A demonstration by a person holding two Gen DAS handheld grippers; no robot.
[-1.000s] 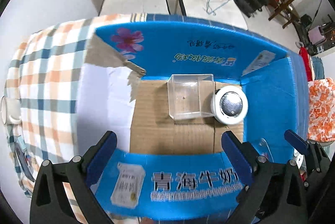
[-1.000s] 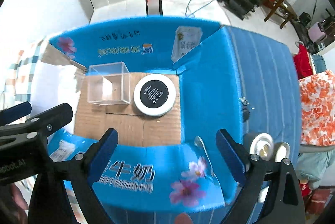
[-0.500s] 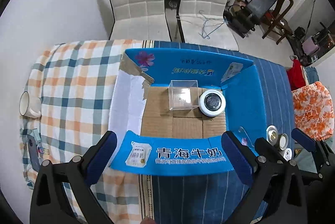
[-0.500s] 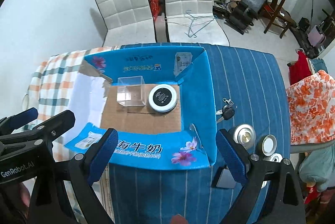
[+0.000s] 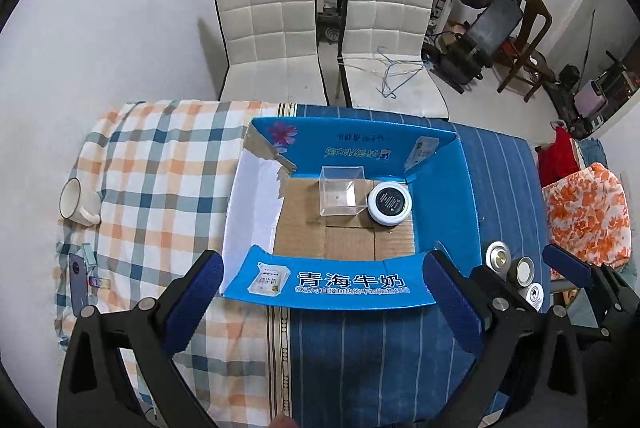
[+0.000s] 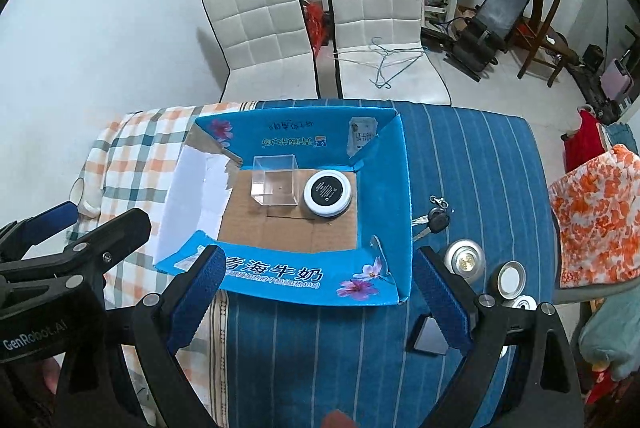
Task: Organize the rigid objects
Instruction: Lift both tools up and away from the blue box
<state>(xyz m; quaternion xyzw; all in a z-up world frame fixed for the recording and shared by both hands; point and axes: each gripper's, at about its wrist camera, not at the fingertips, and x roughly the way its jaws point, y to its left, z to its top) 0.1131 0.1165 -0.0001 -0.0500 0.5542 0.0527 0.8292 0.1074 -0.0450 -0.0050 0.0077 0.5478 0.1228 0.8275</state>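
Right wrist view: my right gripper (image 6: pixel 316 292) gapes wide, empty — left gripper (image 5: pixel 322 292) likewise; clear cube (image 6: pixel 275 185) and jar (image 6: pixel 328 192) sit together in the box (image 6: pixel 384 187); tins (image 6: pixel 464 262) wait outside, beside it.

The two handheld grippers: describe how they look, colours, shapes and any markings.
The left gripper and the right gripper look alike: black frames with angular arms, silver bolt heads at the joints, and flat, ribbed blue pads on the fingers. White lettering reading GenRobot.AI marks the left gripper's body in the right wrist view. No cables show.
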